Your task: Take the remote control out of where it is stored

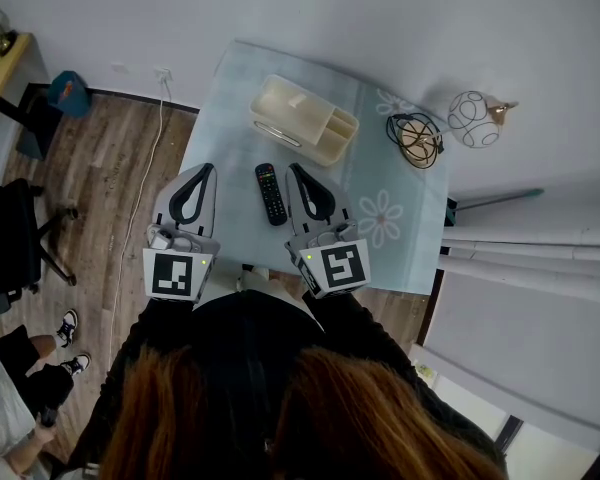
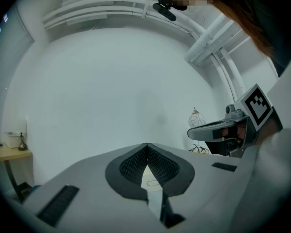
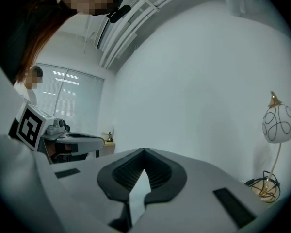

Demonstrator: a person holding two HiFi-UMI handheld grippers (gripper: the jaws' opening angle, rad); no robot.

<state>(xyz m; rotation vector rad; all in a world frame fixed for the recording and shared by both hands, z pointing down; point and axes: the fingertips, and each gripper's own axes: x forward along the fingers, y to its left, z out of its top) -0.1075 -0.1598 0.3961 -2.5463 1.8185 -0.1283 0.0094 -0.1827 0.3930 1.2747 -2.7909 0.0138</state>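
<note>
Remote control was lying flat on the pale blue table, out in the open. It sat in front of the cream organizer box instead of in one of its compartments. So my read was that the "take it out" part was basically done and the thing had been set down where it's easy to see.

Both tools looked parked rather than working. The left gripper was just off the remote's left side and the right gripper just off its right, neither one touching it. Each had its jaws pressed together with nothing pinched between them. Their own cameras mostly showed bare wall past the closed tips, which fits them being held level above the table edge and aimed past everything. To me that's a neutral rest pose, hands clear so nothing gets bumped.

As for the remote itself, its long axis ran roughly front to back, from the person toward the organizer. The far end was tipped a little to the left and the near end a little to the right. It was button side up as far as I could see, but I couldn't tell which end was the emitter.
</note>
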